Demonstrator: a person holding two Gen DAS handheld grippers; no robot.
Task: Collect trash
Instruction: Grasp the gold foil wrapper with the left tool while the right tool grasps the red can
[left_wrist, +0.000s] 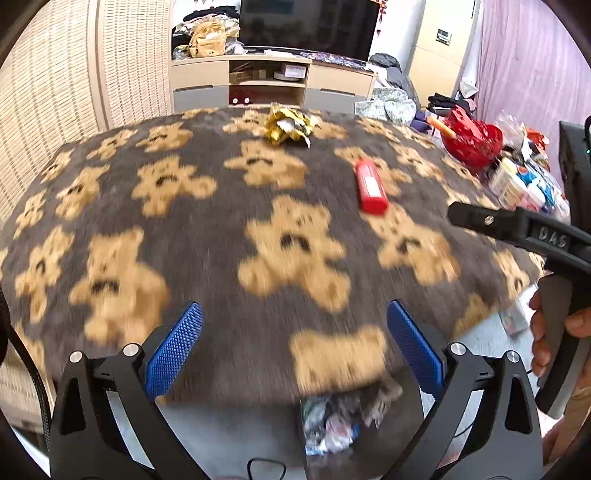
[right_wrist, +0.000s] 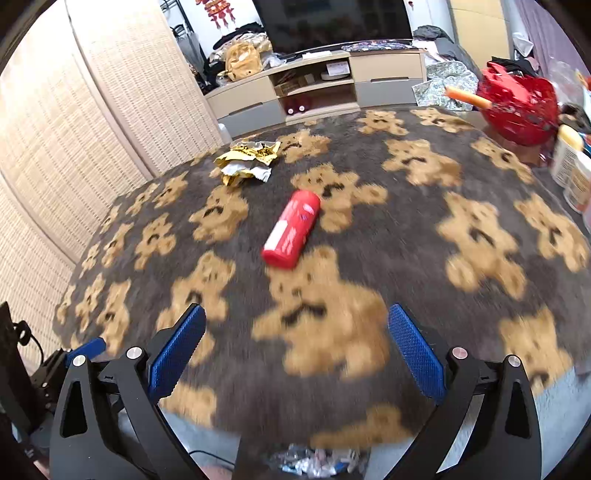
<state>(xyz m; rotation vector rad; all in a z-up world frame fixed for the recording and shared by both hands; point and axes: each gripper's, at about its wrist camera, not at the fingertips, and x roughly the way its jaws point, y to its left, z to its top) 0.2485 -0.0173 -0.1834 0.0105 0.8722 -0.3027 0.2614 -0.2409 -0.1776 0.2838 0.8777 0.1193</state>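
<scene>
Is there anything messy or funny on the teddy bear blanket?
Yes, two things. A crumpled yellow wrapper lies near the far edge of the teddy bear blanket, torn open and scrunched. Nearer the middle, a red bottle lies tipped on its side instead of standing. Both grippers are open and hold nothing.

Place: you were working in a lived-in home living room.
Evidence: a television (left_wrist: 308, 27) stood on a low media cabinet (left_wrist: 273, 79), clothes (right_wrist: 243, 40) piled beside it, a teddy-bear blanket (right_wrist: 369, 229) covering the counter.
</scene>
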